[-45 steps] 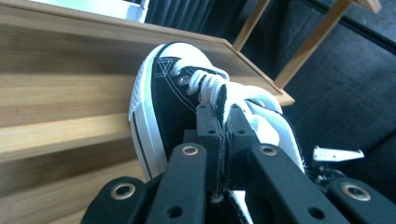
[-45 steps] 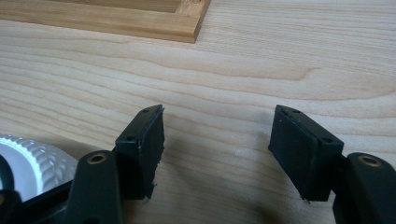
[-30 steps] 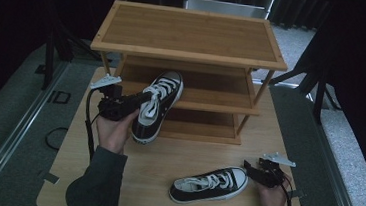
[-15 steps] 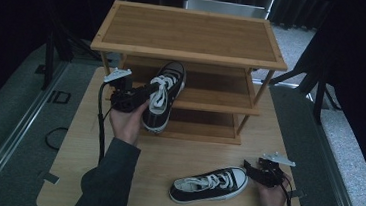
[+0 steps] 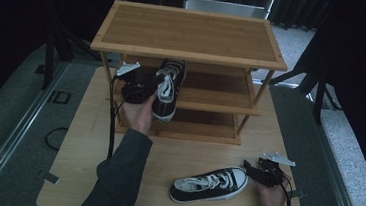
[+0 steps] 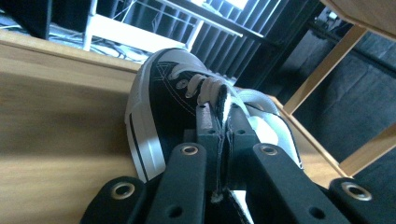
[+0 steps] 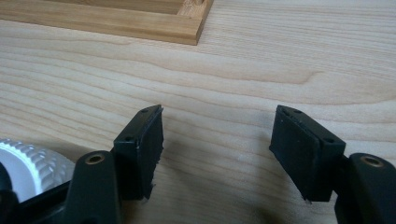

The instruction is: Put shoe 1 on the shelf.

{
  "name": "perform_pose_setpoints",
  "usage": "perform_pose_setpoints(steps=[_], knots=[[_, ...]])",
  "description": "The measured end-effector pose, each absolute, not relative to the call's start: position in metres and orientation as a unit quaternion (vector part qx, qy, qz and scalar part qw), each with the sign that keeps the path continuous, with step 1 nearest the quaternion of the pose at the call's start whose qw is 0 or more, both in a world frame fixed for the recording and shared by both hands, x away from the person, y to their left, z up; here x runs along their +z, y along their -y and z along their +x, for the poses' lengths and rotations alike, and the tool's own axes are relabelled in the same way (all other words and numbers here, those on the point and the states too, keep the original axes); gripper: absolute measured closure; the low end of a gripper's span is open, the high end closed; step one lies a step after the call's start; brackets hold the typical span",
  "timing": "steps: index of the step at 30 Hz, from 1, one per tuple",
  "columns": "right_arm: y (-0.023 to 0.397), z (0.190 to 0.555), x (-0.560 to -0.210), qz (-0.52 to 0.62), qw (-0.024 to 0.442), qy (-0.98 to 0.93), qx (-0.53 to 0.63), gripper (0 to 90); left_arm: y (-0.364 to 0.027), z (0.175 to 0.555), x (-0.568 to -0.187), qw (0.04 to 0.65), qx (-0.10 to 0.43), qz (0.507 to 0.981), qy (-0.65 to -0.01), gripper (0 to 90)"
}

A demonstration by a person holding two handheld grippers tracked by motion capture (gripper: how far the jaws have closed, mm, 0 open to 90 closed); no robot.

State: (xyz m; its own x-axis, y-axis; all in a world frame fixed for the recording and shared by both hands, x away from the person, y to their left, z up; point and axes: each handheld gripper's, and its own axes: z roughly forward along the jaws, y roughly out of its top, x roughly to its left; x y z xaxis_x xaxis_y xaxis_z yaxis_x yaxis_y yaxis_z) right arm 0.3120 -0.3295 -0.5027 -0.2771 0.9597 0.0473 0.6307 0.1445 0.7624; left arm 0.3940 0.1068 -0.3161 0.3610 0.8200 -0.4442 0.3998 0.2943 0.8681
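Observation:
A black sneaker with white laces [image 5: 169, 89] [image 6: 163, 93] is held at the front of the wooden rack's middle shelf [image 5: 211, 99], its toe pointing inward under the top board. My left gripper [image 5: 158, 83] [image 6: 223, 116] is shut on the sneaker's upper edge beside the laces. Whether its sole rests on the shelf I cannot tell. The matching sneaker [image 5: 209, 184] lies on the table near the front edge, toe to the right. My right gripper [image 5: 248, 168] [image 7: 217, 144] stands open just beyond that toe [image 7: 28, 168], jaws wide with only bare table between them.
The three-tier wooden rack [image 5: 192, 31] stands at the back of the table [image 5: 82, 139]; its base rail [image 7: 116, 23] lies ahead of the right gripper. Thin posts [image 6: 327, 70] frame the shelf's sides. Dark floor surrounds the table.
The left hand has carried the sneaker up and farther back, so its toe now reaches in over the middle shelf. The right gripper and the other sneaker have stayed put.

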Motion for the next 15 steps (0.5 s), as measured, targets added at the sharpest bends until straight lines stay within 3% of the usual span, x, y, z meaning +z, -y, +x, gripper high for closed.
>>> perform_pose_setpoints(steps=[9,11,12,15], knots=[[0.33,0.312,-0.503,0.553,0.234,-0.718,0.351,33.9,-0.101,0.412,-0.317,0.607,0.167,0.545,-0.554,87.6],[0.33,0.312,-0.503,0.553,0.234,-0.719,0.351,33.9,-0.104,0.418,-0.317,0.596,0.17,0.565,-0.545,87.6],[0.33,0.312,-0.503,0.553,0.234,-0.719,0.351,33.9,-0.101,0.422,-0.317,0.609,0.169,0.538,-0.558,87.6],[0.33,0.312,-0.503,0.553,0.234,-0.718,0.351,33.9,-0.1,0.429,-0.318,0.606,0.165,0.532,-0.568,87.6]])
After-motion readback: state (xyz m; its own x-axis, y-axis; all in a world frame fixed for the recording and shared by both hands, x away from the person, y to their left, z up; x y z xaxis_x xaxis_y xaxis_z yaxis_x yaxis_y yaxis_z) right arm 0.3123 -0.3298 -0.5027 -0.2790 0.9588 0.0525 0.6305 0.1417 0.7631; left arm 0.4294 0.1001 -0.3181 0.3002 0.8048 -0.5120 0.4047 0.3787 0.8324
